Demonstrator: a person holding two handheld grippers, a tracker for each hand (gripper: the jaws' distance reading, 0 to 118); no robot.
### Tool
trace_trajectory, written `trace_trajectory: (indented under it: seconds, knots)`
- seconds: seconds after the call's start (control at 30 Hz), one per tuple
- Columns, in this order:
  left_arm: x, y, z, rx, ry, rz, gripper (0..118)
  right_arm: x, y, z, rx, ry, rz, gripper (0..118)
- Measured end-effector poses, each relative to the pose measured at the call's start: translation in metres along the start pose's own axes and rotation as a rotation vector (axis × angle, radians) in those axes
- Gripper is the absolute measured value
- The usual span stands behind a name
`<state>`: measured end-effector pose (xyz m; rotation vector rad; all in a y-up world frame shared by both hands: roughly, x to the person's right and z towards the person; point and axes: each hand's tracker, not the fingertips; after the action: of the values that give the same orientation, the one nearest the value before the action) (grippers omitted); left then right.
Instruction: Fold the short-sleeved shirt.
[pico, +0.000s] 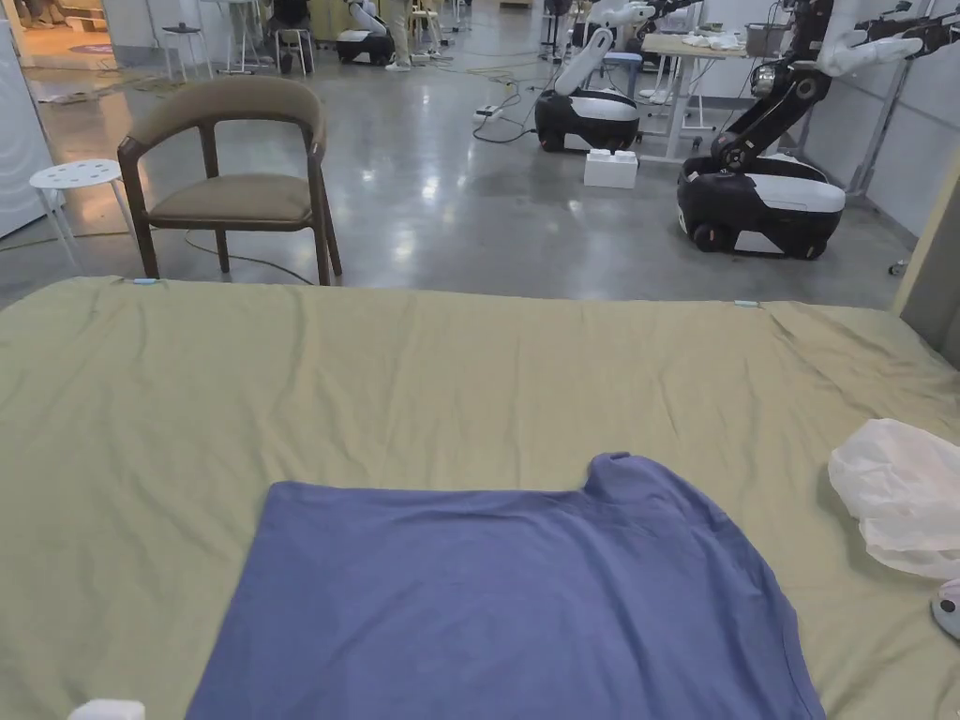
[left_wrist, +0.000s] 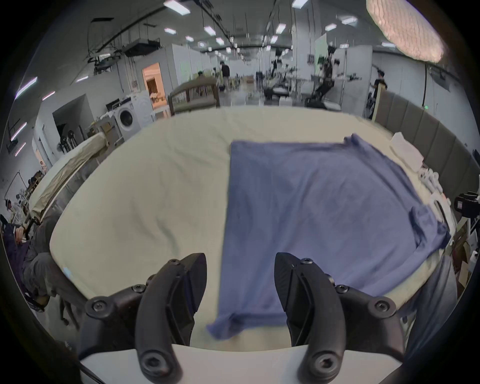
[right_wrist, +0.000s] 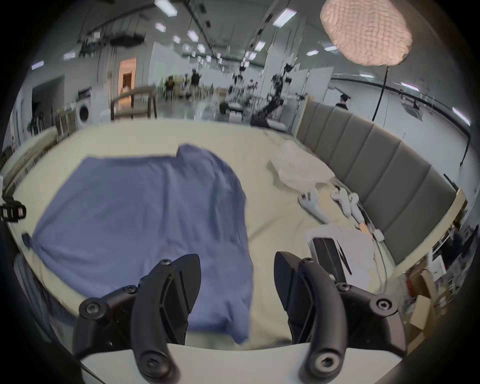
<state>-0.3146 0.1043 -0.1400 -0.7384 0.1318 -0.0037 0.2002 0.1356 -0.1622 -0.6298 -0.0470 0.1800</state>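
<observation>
A blue short-sleeved shirt (pico: 511, 600) lies spread flat on the bed (pico: 394, 394), toward its near edge, one sleeve tip pointing to the far right. The left gripper (left_wrist: 240, 283) hangs over the shirt's near left corner, jaws spread wide and empty. The right gripper (right_wrist: 237, 282) hangs over the shirt's near right edge, jaws likewise apart, grasping nothing. A white garment (pico: 900, 492) lies on the bed to the right, apart from the shirt.

A brown chair (pico: 232, 173) stands beyond the olive bed sheet (pico: 375, 394)
</observation>
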Motion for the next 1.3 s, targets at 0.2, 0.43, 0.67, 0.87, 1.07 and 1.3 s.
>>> trace_trajectory:
  seconds: [0.2, 0.43, 0.67, 0.87, 1.07, 1.3]
  knots:
    - [0.029, 0.051, 0.004, 0.226, -0.013, 0.003, 55, -0.043, 0.046, -0.015, 0.229, 0.027, -0.094, 63]
    - [0.058, 0.098, 0.024, 0.461, 0.012, -0.037, 38, -0.084, 0.096, -0.004, 0.498, 0.06, -0.095, 45]
    - [0.066, 0.11, 0.039, 0.581, 0.073, -0.03, 0, -0.092, 0.117, 0.001, 0.559, 0.079, -0.159, 4]
    - [0.043, 0.097, 0.037, 0.484, 0.063, -0.053, 0, -0.095, 0.12, 0.0, 0.568, 0.084, -0.132, 1]
    - [0.003, 0.055, 0.014, 0.164, 0.03, 0.006, 0, -0.099, 0.115, -0.006, 0.554, 0.094, -0.098, 1]
    - [-0.039, 0.001, -0.018, -0.146, -0.01, 0.101, 8, -0.103, 0.105, -0.015, 0.491, 0.121, -0.102, 1]
